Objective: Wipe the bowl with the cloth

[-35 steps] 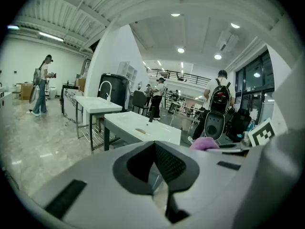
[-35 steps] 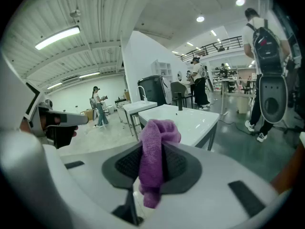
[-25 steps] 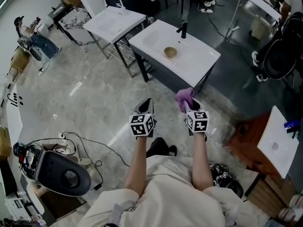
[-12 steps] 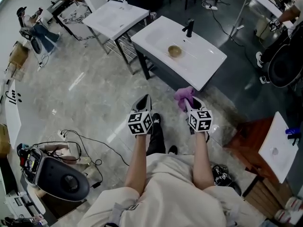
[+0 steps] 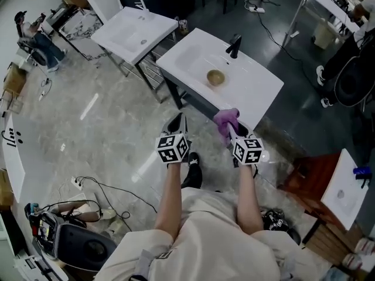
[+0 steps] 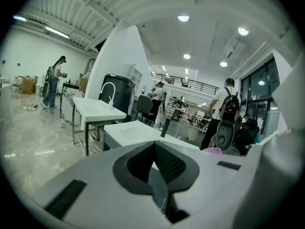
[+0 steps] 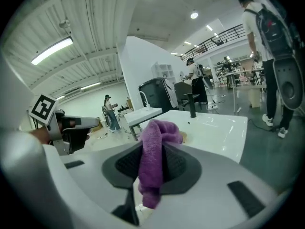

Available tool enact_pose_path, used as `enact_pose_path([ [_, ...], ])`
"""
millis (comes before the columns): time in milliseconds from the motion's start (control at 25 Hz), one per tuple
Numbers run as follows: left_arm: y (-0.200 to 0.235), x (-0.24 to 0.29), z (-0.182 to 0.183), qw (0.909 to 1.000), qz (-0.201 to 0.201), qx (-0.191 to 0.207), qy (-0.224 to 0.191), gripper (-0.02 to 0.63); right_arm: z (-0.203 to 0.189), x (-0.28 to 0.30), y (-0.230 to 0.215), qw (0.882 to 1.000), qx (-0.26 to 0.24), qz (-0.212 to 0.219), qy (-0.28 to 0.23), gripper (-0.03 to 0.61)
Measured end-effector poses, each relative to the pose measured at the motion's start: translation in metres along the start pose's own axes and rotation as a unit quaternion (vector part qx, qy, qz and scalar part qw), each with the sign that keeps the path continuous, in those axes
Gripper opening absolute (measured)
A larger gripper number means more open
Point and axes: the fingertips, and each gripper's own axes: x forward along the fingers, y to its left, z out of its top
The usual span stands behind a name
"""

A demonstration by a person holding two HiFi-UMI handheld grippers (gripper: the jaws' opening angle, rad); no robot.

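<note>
The white sink [image 5: 258, 95] with the bowl [image 5: 215, 77] has come closer, but is not in reach yet. The right gripper [image 5: 230, 129] squeezes the cloth [image 5: 225, 118]; the left gripper [image 5: 179, 123] is closed, empty.

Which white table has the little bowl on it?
The closest white table, the one with the black tap; the bowl sits by that tap. The table behind it shows no bowl.

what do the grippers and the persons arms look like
The left gripper and right gripper match: pale grey bodies with dark, textured pads on tapering jaws. Each carries a white cube printed with black square markers. No cables show on either. The person wears a light short-sleeved top, which leaves the forearms uncovered.
</note>
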Motion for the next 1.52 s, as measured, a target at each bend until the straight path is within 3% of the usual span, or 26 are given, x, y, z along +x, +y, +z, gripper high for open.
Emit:
enact_pose_path([
  [240,0.019,0.052,0.016,0.999,-0.042,0.004,0.011,0.006,0.021,0.042,-0.019,0.998,0.059,-0.026,-0.026,0.086],
  [480,0.036,0.091,0.038,0.9963,-0.082,0.015,0.022,0.006,0.035,0.063,-0.023,0.996,0.053,-0.07,-0.022,0.084],
  [800,0.029,0.113,0.029,0.9903,-0.128,0.023,0.051,0.006,0.043,0.062,-0.038,0.993,0.037,-0.113,-0.007,0.086],
  [960,0.025,0.125,0.03,0.989,-0.137,0.008,0.057,0.006,0.055,0.066,-0.05,0.991,0.032,-0.128,-0.009,0.086],
  [1200,0.027,0.15,0.04,0.9878,-0.142,0.019,0.06,0.006,0.07,0.088,-0.061,0.991,0.033,-0.127,-0.014,0.086],
  [1520,0.033,0.193,0.031,0.9829,-0.148,0.034,0.104,0.006,0.087,0.117,-0.089,0.988,0.063,-0.135,-0.025,0.086],
])
